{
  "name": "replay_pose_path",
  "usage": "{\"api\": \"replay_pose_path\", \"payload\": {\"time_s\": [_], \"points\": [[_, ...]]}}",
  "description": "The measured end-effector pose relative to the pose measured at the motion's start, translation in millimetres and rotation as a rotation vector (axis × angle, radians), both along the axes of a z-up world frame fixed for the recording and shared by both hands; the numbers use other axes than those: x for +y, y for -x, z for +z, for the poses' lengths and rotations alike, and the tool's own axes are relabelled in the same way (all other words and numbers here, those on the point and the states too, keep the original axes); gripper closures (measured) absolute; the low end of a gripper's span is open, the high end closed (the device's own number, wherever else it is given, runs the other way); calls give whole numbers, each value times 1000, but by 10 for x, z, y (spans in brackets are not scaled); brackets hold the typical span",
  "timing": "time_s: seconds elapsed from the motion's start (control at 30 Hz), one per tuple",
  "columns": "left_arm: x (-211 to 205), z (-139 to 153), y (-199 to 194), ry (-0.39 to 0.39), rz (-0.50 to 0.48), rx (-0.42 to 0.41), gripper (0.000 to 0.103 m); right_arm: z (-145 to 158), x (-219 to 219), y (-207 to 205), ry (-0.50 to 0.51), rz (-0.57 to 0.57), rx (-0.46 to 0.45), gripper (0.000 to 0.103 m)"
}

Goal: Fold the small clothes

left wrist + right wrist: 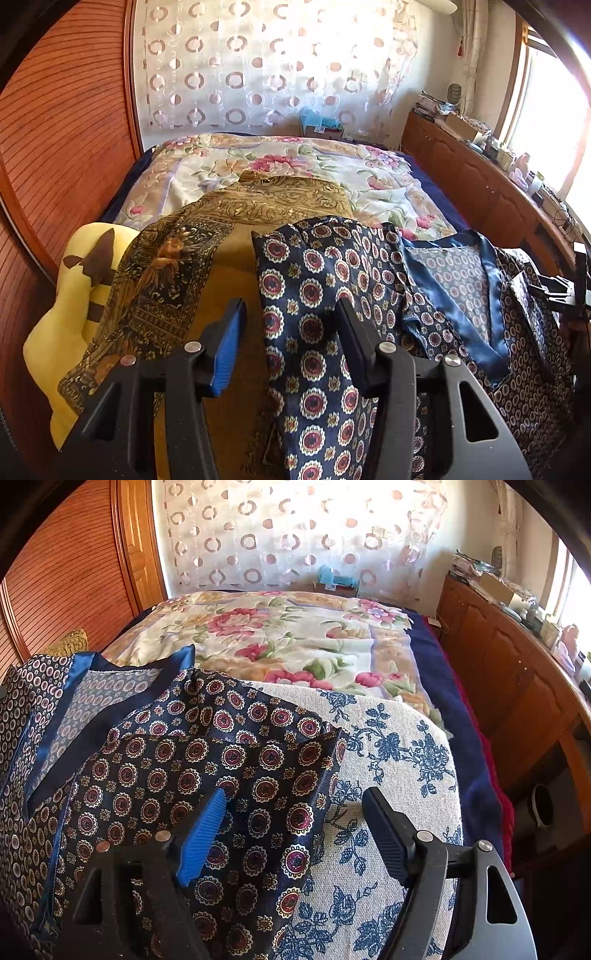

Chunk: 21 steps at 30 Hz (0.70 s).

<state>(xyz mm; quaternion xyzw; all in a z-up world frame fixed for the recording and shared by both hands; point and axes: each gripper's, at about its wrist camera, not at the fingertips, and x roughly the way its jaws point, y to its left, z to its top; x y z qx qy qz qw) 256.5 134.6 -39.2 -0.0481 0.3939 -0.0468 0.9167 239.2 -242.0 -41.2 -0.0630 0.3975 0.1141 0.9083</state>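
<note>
Left wrist view is showing the left gripper (291, 325) hanging over a navy shirt (314, 295) printed with round red and cream medallions. Its jaws are standing apart, with the shirt's left sleeve edge lying between them; whether the pads are pressing the cloth I cannot tell, though a clear gap is showing beside the blue pad (227, 350). The shirt is lying spread across the near end of the bed, its shiny blue collar band (487, 295) opening to a paler lining on the right. To the left of the shirt, a brown and gold patterned cloth (177, 266) is draping over a mustard-coloured cushion, and a yellow plush toy (70, 295) is sitting at the far left edge. Behind all this, a floral bedspread (266, 170) is covering the bed, and a sheer curtain with ring patterns (277, 62) is glowing with daylight.

In the right wrist view, the right gripper (295, 816) is hovering with its jaws wide apart, clamping nothing. Its blue pad (203, 842) is sitting over the shirt's other sleeve (229, 768), while the black finger (388, 830) is hanging above a pale cushion printed with blue flowers (399, 746), which is lying under the sleeve. A wooden cabinet (517, 686) is running along the right wall, cluttered on top.
</note>
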Motion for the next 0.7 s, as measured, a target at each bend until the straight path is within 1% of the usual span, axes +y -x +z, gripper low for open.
{"api": "replay_pose_path", "payload": {"time_s": [0.33, 0.37, 0.4, 0.43, 0.5, 0.57, 0.6, 0.7], "points": [[-51, -11, -57, -11, -6, 5, 54, -4, -4, -14, 3, -7, 1, 22], [-53, -9, -56, -8, -10, 2, 58, -4, -6, -14, 3, -6, 1, 22], [-55, 2, -53, -1, -17, -2, 69, -4, -7, -14, 3, -6, 1, 22], [-60, 11, -51, 5, -23, -5, 75, -4, -6, -15, 3, -6, 1, 21], [-78, 39, -48, 3, -33, -15, 84, -5, -5, -16, 3, -6, 1, 21], [-100, 58, -46, -5, -40, -21, 89, -5, -7, -16, 3, -6, 1, 21], [-113, 73, -37, -5, -46, -27, 94, -5, -7, -16, 4, -6, 1, 21], [-173, 138, 41, -6, -65, -65, 99, -6, -8, -17, 4, -6, 1, 21]]}}
